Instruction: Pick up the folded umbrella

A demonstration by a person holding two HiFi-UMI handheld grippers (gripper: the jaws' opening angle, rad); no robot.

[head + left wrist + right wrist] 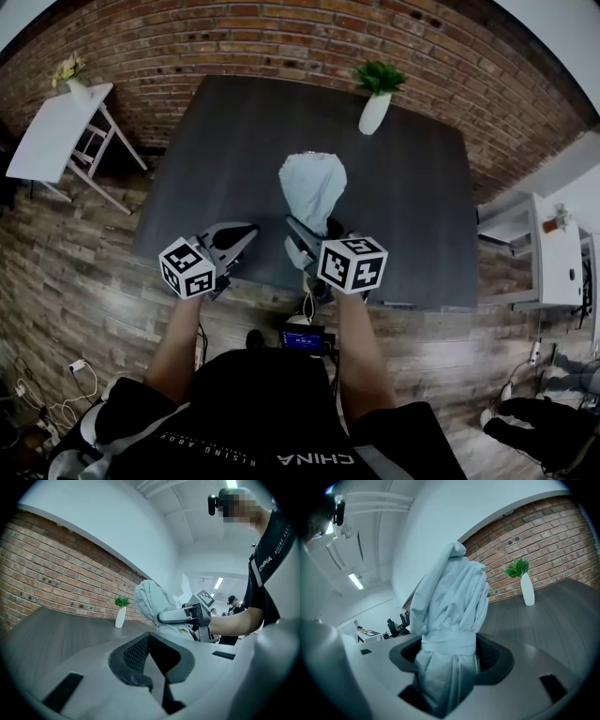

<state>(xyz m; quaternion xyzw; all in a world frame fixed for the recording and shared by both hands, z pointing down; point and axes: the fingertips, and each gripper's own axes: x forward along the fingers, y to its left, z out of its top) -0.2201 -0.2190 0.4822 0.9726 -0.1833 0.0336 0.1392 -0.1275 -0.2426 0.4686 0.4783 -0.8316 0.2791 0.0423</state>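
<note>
— What is the person wearing?
— A black short-sleeved shirt [246,412], white "CHINA" lettering across it.
— And the tools?
— The left gripper [249,231] and right gripper [302,236] have pale grey shells, dark ribbed pads and white cubes [187,268] with black square markers.

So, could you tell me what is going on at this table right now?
A person holds a tool in each hand at the near edge of a dark table. The right tool is closed on the folded umbrella at its strap, holding it upright. The left tool is beside it, jaws together and empty. A white vase with a plant stands at the far side.
</note>
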